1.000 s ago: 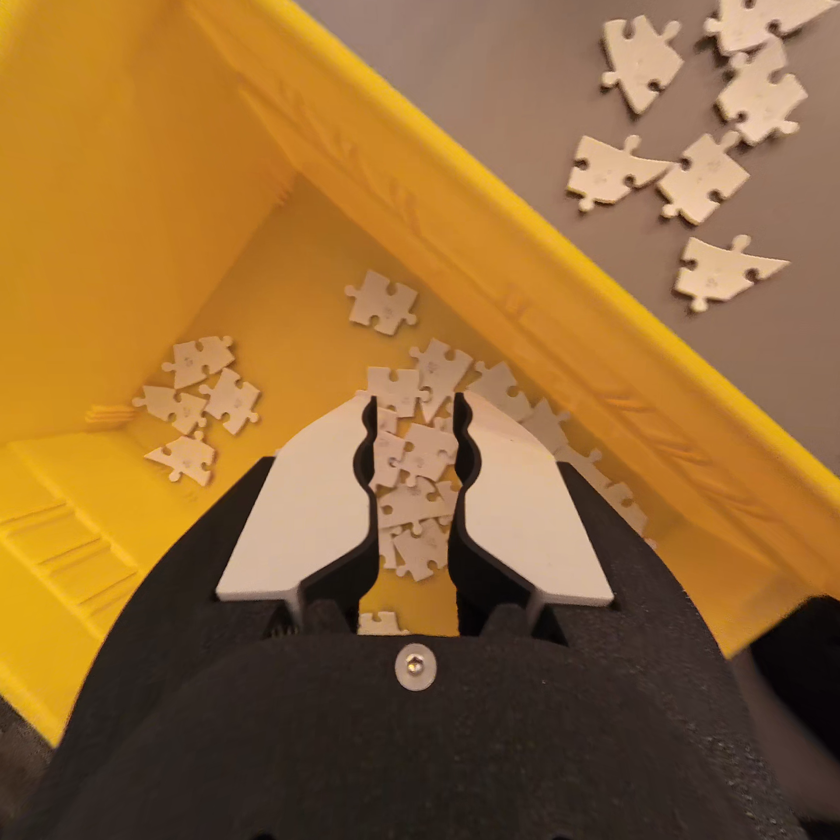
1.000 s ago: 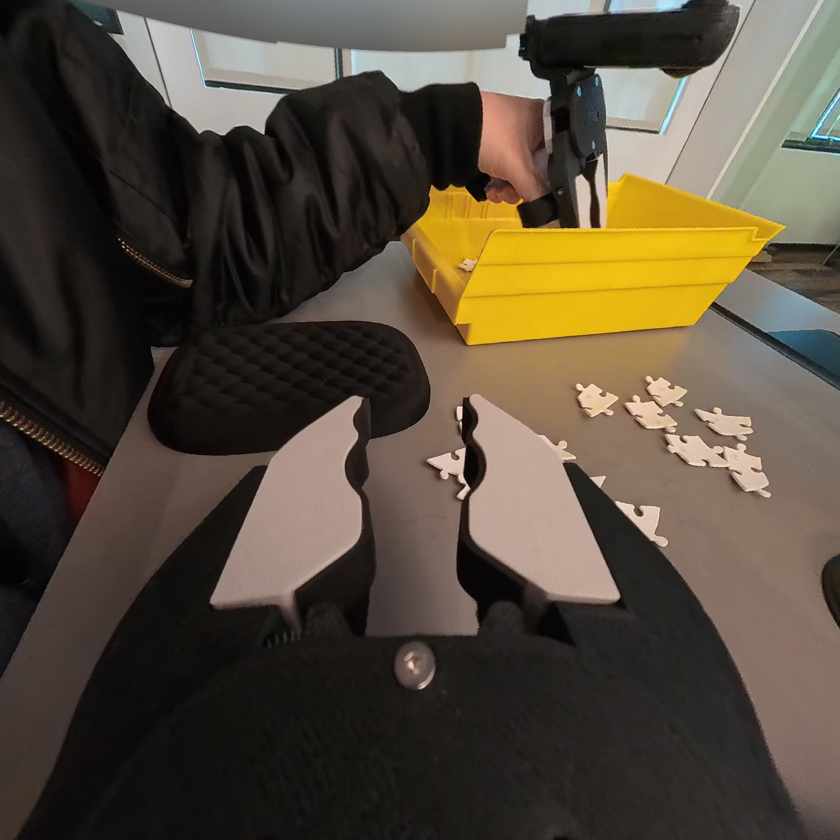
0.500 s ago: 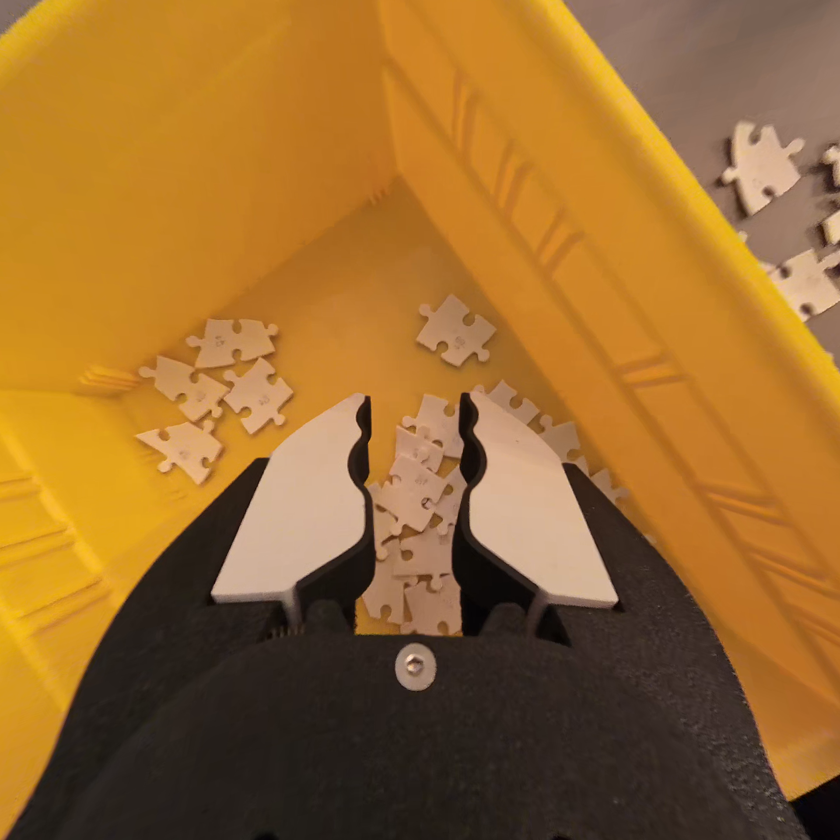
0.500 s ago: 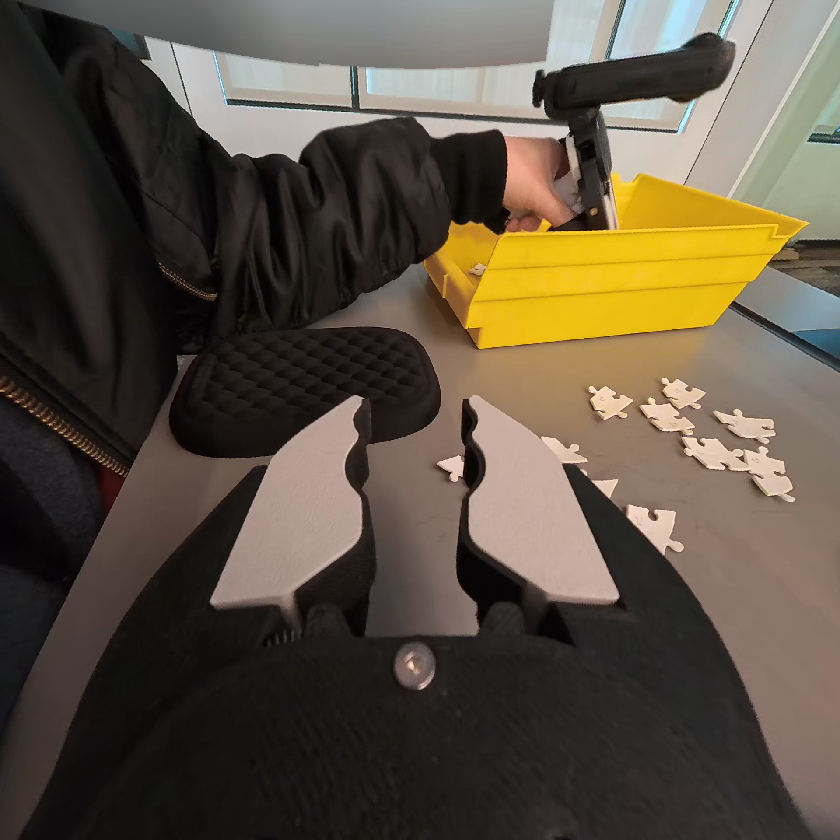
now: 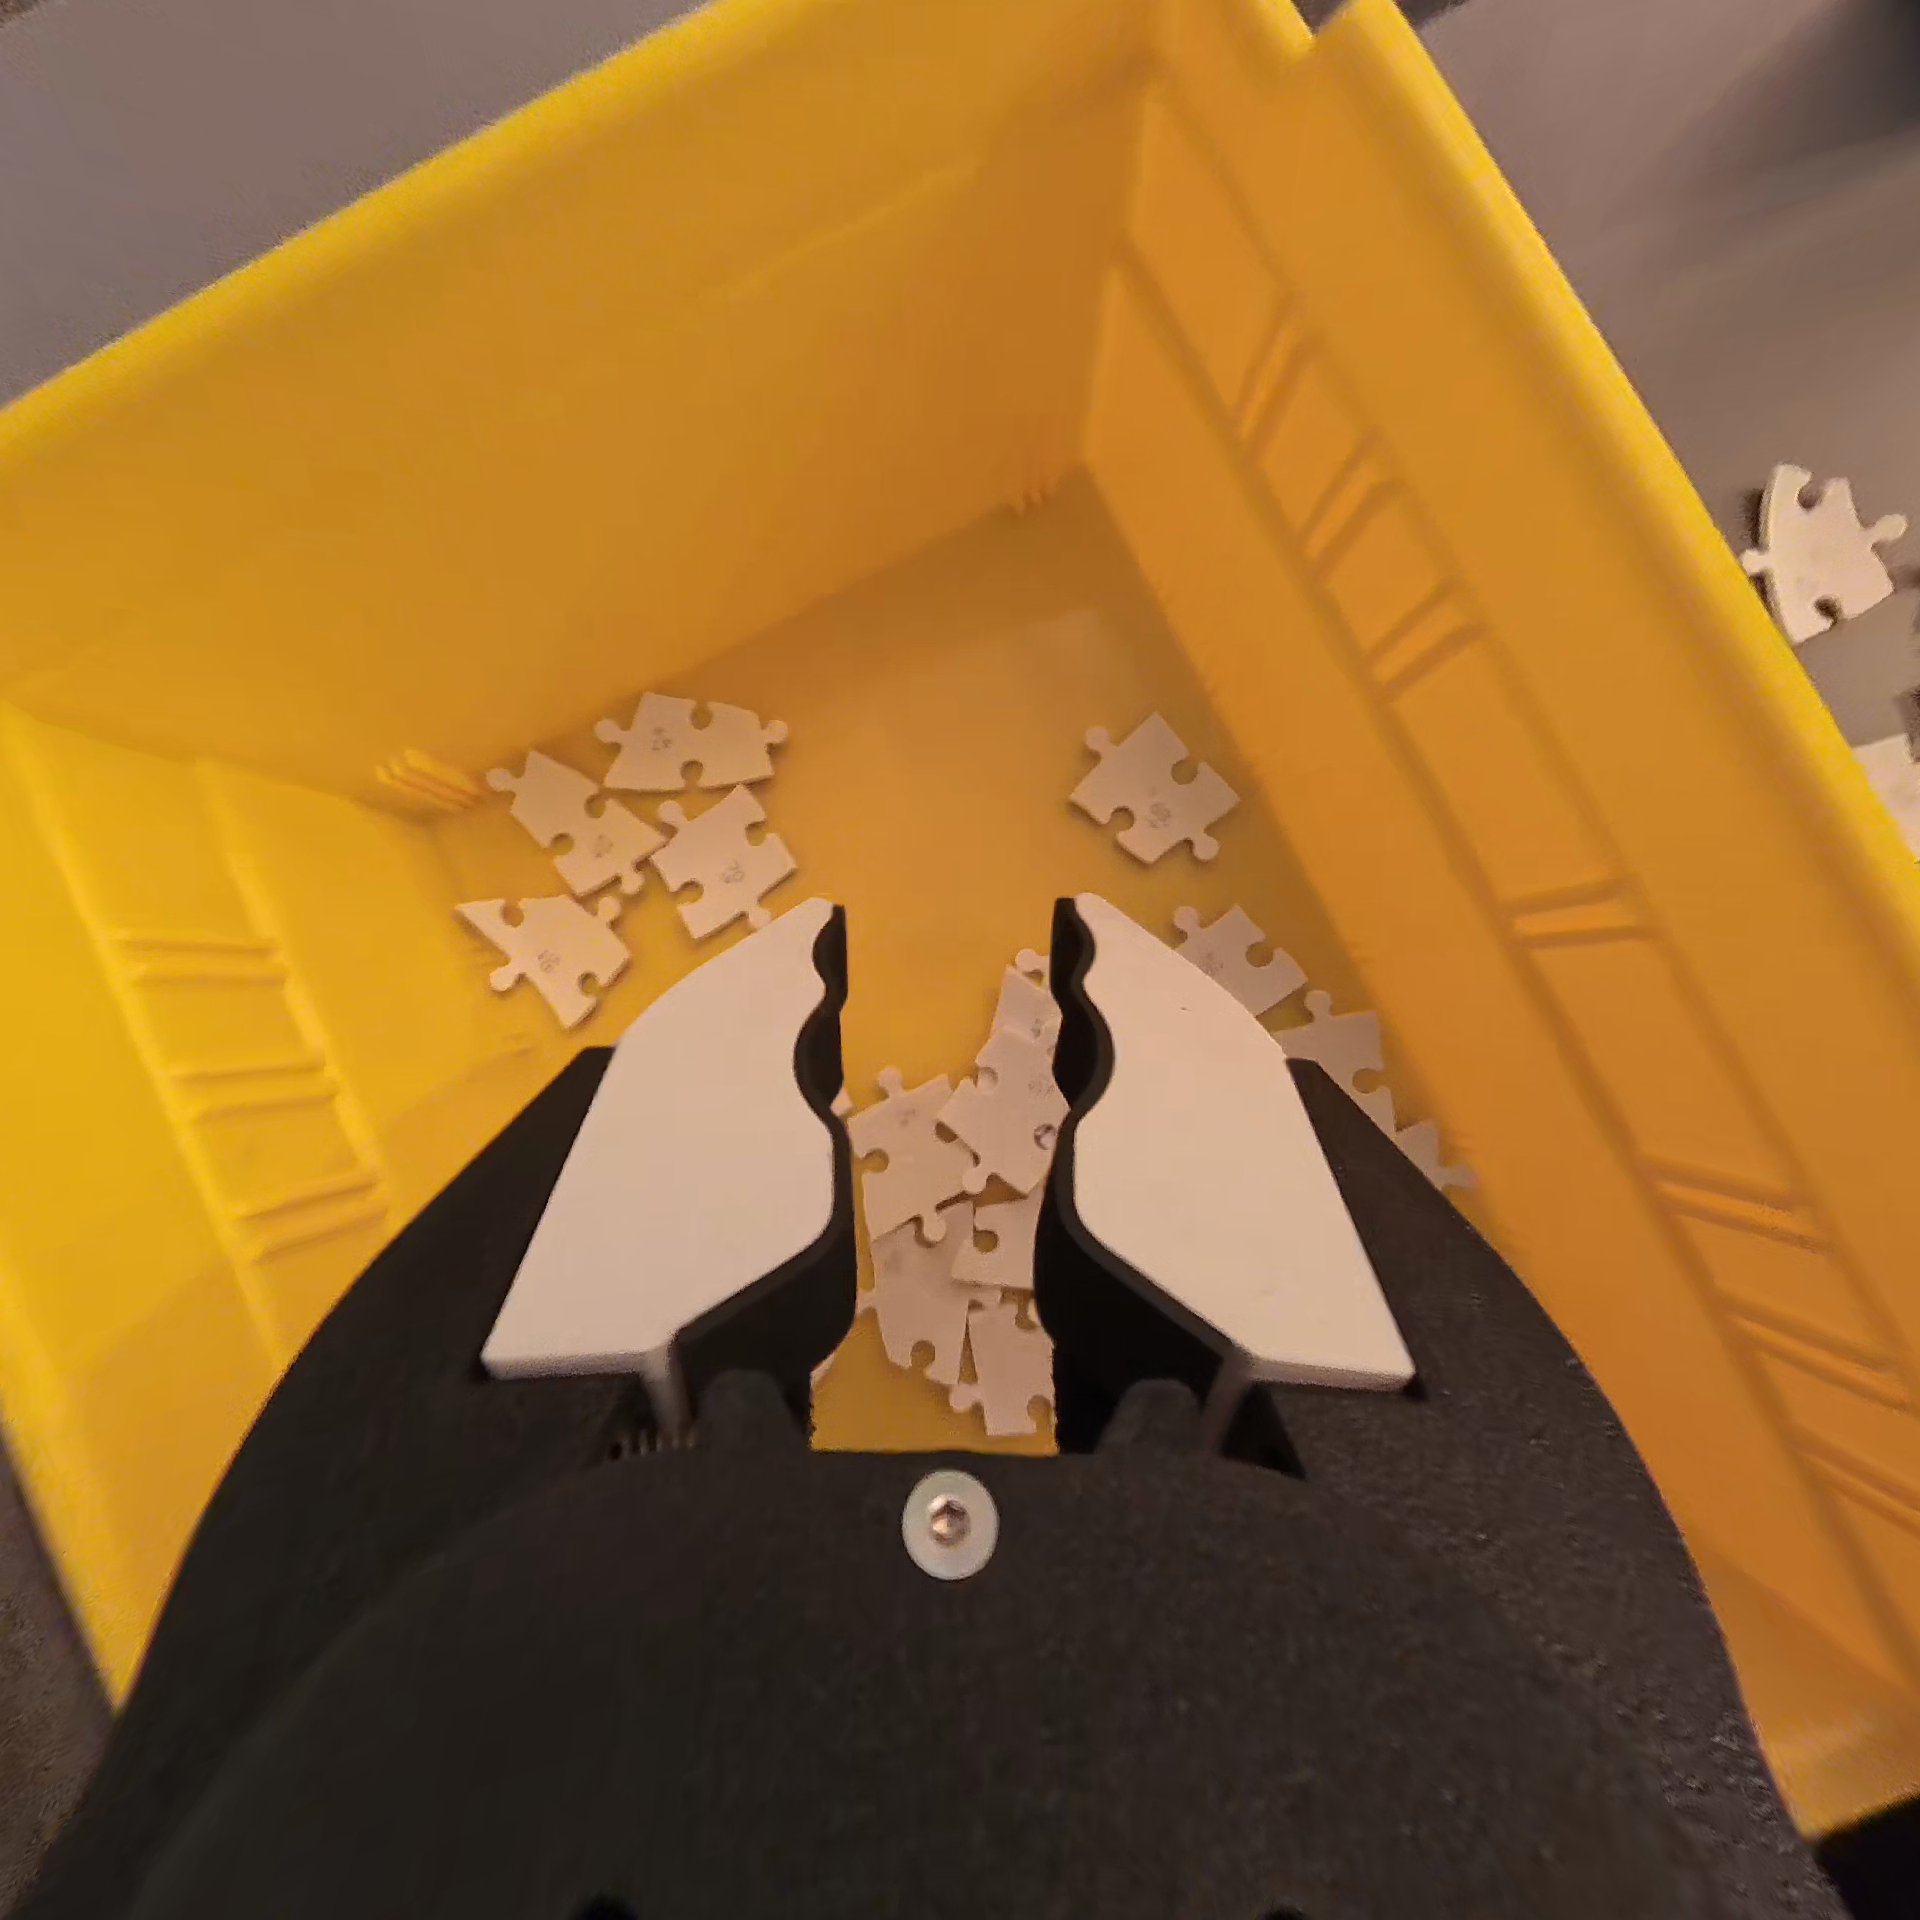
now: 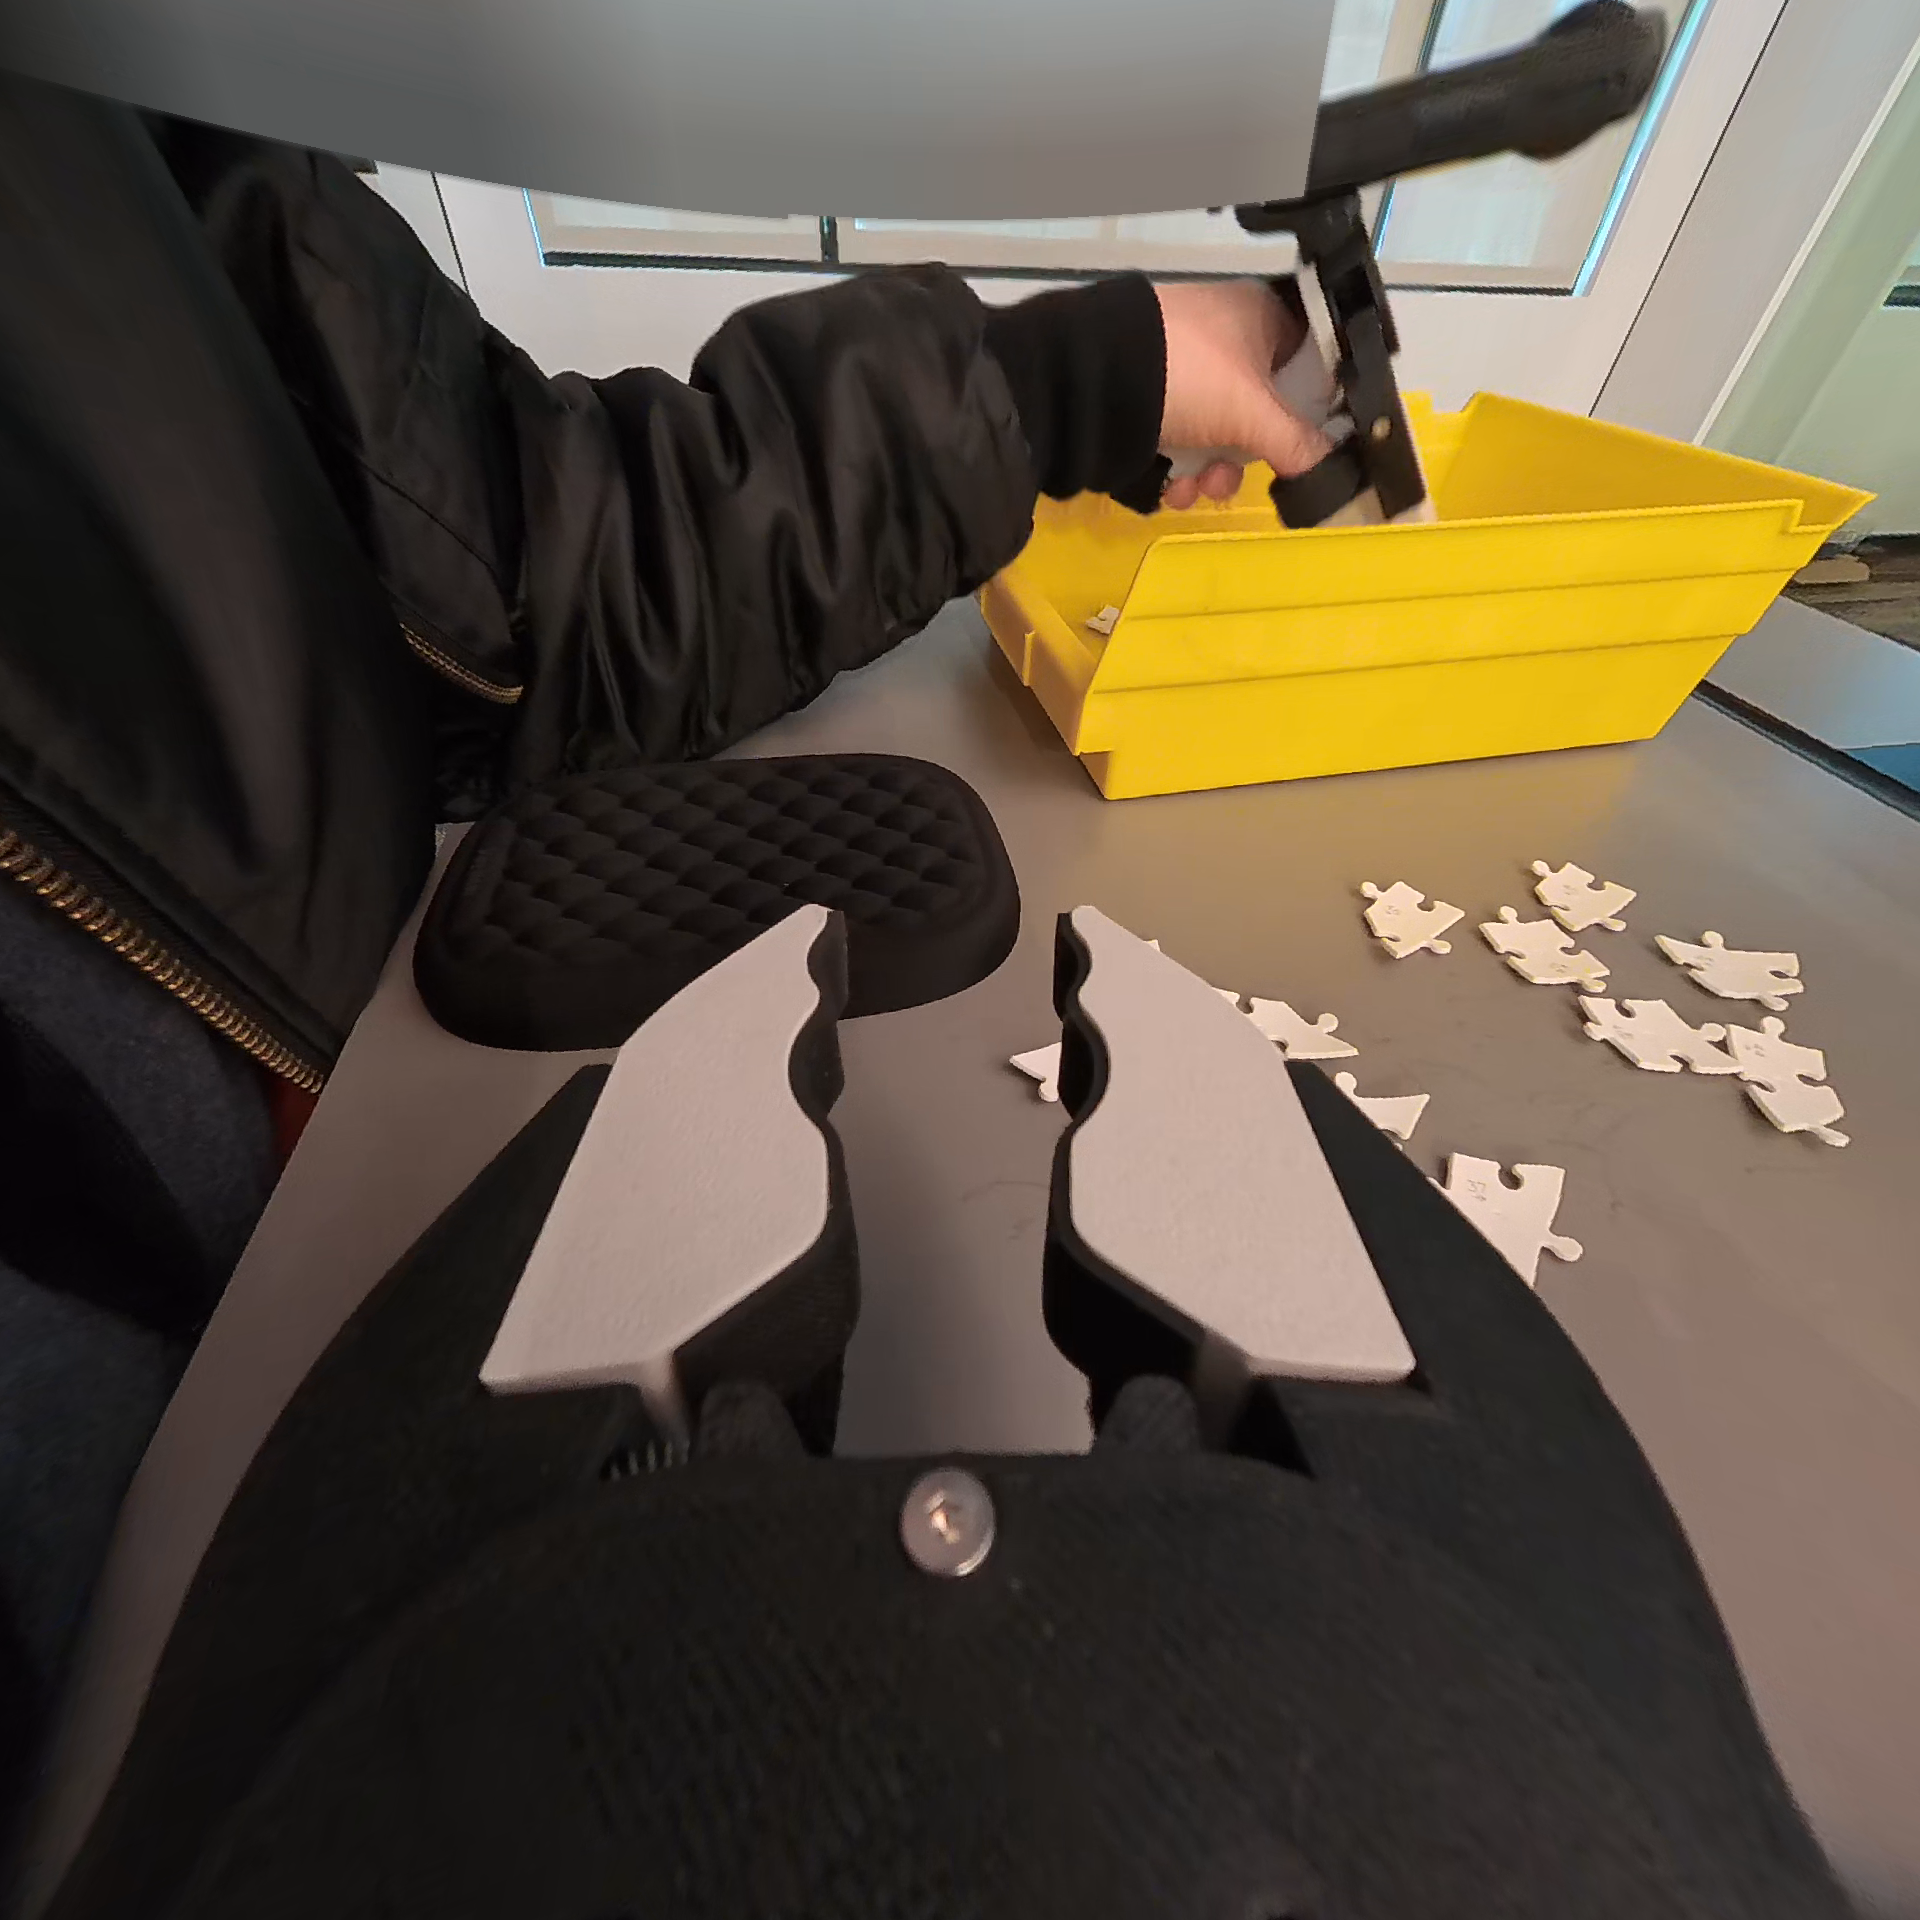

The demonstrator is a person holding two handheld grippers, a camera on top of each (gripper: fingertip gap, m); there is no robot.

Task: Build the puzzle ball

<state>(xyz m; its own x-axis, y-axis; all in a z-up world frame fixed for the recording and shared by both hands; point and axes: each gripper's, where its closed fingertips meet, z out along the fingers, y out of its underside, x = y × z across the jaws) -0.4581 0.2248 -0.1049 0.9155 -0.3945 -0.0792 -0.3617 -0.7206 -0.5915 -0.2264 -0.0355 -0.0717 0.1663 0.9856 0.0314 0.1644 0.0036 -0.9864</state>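
My left gripper (image 5: 943,920) is open and empty, pointing down into the yellow bin (image 5: 623,436). A pile of white puzzle pieces (image 5: 966,1195) lies under and between its fingers. A small group of pieces (image 5: 623,831) lies to the left and a single piece (image 5: 1155,802) to the right. My right gripper (image 6: 943,925) is open and empty, low over the grey table (image 6: 1195,862). Several loose pieces (image 6: 1652,997) lie on the table to its right. The left gripper also shows in the right wrist view (image 6: 1361,416), held in a hand over the bin (image 6: 1403,644).
A black quilted pad (image 6: 717,883) lies on the table just beyond my right gripper. A person's black sleeve (image 6: 675,499) reaches across from the left to the bin. More pieces lie on the table outside the bin (image 5: 1823,566). Spacing between my two grippers at the tips: around 35 cm.
The left gripper has swung left inside the bin, so the far wall and corner fill the view and the pile sits lower between the fingers. The right gripper has drifted slightly; both stay open.
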